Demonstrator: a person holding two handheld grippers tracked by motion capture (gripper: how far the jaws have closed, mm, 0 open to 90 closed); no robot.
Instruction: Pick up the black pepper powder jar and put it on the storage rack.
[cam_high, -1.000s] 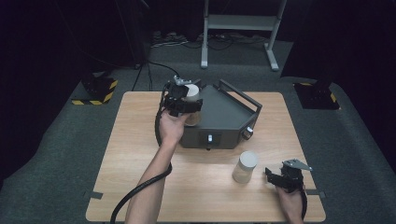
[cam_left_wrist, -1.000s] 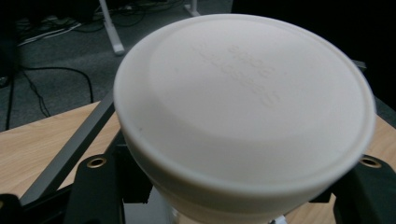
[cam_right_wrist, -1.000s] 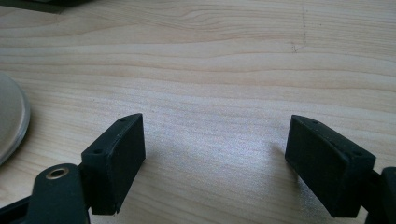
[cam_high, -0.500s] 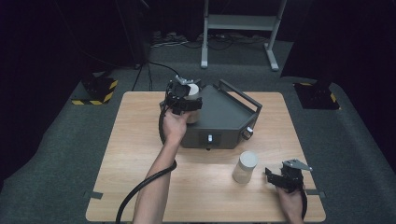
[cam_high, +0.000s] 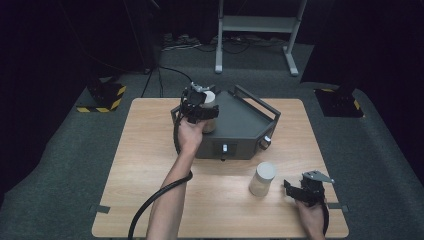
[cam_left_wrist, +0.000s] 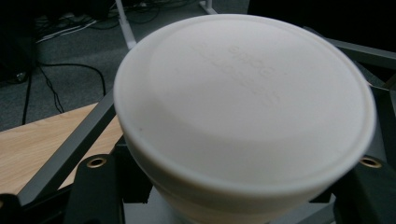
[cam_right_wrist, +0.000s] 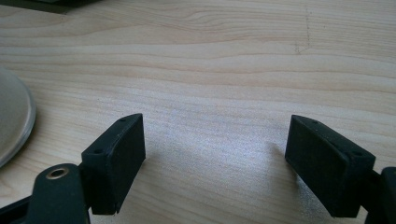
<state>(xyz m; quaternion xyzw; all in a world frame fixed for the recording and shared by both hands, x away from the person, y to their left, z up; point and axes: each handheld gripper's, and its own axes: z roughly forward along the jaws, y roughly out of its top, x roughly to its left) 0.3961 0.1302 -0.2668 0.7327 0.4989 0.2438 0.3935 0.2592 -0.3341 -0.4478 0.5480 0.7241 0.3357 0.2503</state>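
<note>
- White jar (cam_left_wrist: 243, 116) sits clamped between the left gripper's (cam_high: 201, 104) jaws; in the left gripper view its lid faces the camera, with faint embossed lettering we cannot read.
- Against the high views from a second and half a second back, we note the left hand has carried the jar slightly down toward the top of the dark metal box (cam_high: 235, 125). We judge the jar is being set down there; from these views we cannot tell whether its base touches the box yet.
- Grip unchanged across those pictures: jaws closed on the jar's wall.
- Right gripper (cam_high: 306, 189) rests at the near right of the wooden table (cam_high: 150, 165), jaws standing apart with only bare wood between them in the right gripper view. No change from the earlier pictures.
- Second lidded jar (cam_high: 263, 178) stands upright on the table, near the right gripper, in front of the box, apart from both.
- Contents: both jars are lidded and opaque, so we cannot say what is inside. The box is closed; nothing of its interior shows.
</note>
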